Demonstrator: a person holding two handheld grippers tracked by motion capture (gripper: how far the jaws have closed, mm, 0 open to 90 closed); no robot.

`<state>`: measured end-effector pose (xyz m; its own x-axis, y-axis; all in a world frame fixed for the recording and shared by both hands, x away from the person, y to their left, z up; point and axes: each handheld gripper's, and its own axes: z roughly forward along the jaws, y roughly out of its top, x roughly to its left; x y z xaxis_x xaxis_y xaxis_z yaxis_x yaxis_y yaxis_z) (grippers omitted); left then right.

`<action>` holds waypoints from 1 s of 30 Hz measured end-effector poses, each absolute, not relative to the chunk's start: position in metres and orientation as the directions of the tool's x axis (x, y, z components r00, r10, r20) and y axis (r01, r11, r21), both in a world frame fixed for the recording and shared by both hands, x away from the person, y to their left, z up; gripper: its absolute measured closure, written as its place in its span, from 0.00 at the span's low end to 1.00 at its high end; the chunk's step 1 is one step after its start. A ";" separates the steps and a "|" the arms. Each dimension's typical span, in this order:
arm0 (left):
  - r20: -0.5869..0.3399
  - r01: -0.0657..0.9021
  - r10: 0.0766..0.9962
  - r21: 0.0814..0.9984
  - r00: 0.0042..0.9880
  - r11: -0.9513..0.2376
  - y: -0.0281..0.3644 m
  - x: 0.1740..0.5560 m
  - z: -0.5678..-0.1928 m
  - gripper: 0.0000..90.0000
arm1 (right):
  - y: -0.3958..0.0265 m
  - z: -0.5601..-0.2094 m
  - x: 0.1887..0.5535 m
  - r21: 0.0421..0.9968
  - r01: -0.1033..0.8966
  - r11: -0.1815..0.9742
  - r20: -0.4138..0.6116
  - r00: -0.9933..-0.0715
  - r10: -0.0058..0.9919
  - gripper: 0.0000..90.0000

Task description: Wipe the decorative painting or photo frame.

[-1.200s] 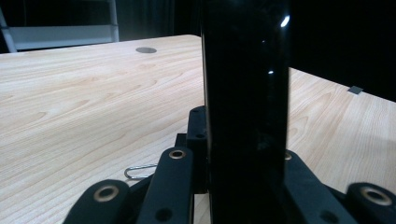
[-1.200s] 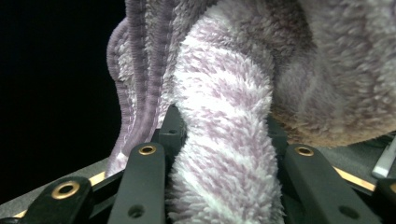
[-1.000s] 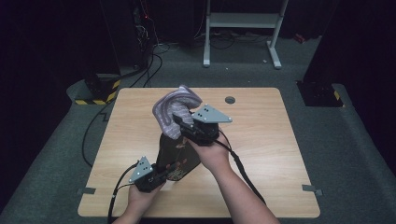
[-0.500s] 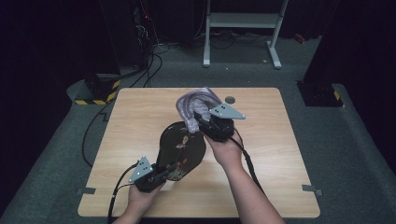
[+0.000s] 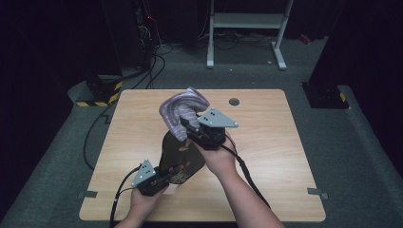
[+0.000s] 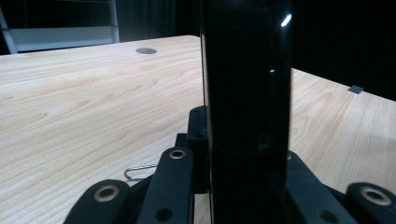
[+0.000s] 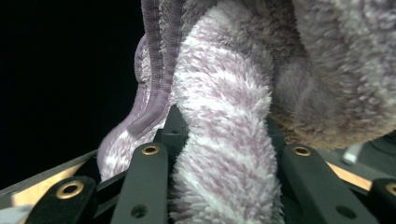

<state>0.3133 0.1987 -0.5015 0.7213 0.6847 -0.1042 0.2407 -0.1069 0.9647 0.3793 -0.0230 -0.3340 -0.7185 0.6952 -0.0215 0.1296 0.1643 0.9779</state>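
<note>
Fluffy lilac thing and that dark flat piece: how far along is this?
Done: the left gripper clamps the near end of the dark, glossy flat piece, and the right gripper clamps the fluffy lilac-and-white striped fabric. In hand: the fabric is bunched at the piece's far end. Left: most of the piece is bare; whether the fabric goes on or off is unclear.

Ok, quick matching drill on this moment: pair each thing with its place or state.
1. fuzzy lilac sock
2. dark flat board
3. paper clip
4. round hole

a. lies loose on the wood
b. clamped in the left gripper
c. set in the table top, far side
d. pinched in the right gripper

Pairs: 1-d, 2-b, 3-a, 4-c
</note>
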 end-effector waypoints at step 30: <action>-0.109 0.245 0.684 0.964 0.721 -0.105 0.198 0.313 -0.502 0.88 | -0.072 -0.371 0.419 0.956 0.261 0.135 0.046 -0.586 0.809 0.73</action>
<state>0.3133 0.1984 -0.5015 0.7211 0.6843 -0.1088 0.2450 -0.1050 0.9638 0.4192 -0.0718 -0.3711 -0.5862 0.8088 0.0463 0.2613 0.1347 0.9558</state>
